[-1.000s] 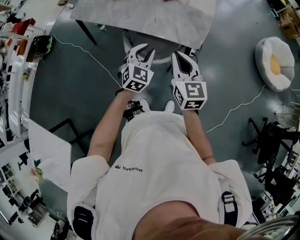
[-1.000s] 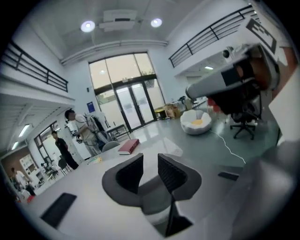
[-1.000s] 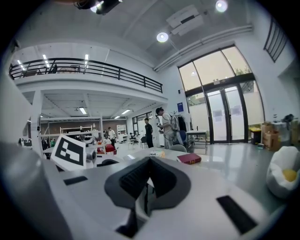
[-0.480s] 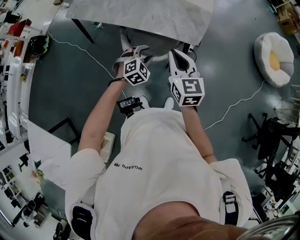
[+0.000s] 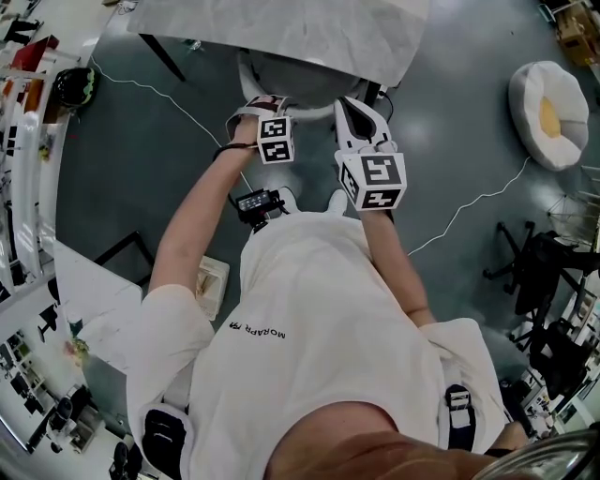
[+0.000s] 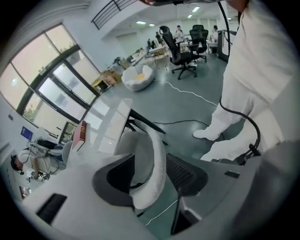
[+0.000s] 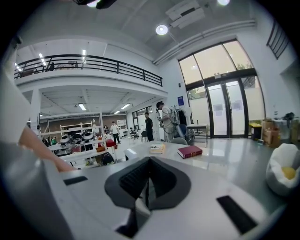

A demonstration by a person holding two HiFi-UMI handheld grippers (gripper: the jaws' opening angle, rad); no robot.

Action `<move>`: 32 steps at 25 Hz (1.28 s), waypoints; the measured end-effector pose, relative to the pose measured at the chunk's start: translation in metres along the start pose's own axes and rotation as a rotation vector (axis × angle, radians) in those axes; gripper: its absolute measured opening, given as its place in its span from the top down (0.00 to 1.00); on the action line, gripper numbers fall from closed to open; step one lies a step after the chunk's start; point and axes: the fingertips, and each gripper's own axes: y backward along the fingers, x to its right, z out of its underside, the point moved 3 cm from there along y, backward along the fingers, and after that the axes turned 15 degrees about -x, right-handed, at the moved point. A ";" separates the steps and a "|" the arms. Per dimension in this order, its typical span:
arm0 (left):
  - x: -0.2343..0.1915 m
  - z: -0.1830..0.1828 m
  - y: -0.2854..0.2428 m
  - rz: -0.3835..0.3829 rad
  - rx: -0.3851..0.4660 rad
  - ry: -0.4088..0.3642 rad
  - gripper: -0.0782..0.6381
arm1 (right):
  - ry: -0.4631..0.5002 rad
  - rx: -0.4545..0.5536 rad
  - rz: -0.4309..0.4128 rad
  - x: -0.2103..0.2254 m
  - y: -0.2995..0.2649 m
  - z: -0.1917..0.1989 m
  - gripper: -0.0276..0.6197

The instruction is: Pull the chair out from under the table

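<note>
A grey chair with a white-edged backrest stands tucked under the pale marble-look table. My left gripper points steeply down at the top of the backrest. In the left gripper view its jaws are opening and straddle the white rim, with the pads standing off it. My right gripper hovers beside it, just right of the chair and about level. Its pads are together with nothing between them.
A white beanbag lies on the floor at far right, with black office chairs below it. A white cable trails across the grey floor. A black table leg slants at upper left. A red book rests on the table.
The left gripper has dropped onto the chair's backrest, rolled over, and its jaws have spread. The right gripper has hardly moved.
</note>
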 end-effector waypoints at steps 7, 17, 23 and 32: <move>0.013 0.001 -0.032 0.065 -0.066 -0.109 0.61 | -0.021 -0.013 0.012 0.013 -0.007 0.008 0.95; 0.024 0.010 -0.082 0.137 -0.177 -0.239 0.61 | -0.027 -0.048 0.020 0.016 -0.016 0.014 0.95; 0.028 0.019 -0.113 0.152 -0.237 -0.287 0.61 | -0.022 -0.066 0.033 0.015 -0.019 0.018 0.95; 0.029 0.036 -0.142 0.158 -0.299 -0.298 0.70 | 0.002 -0.083 0.036 0.007 -0.019 0.020 0.95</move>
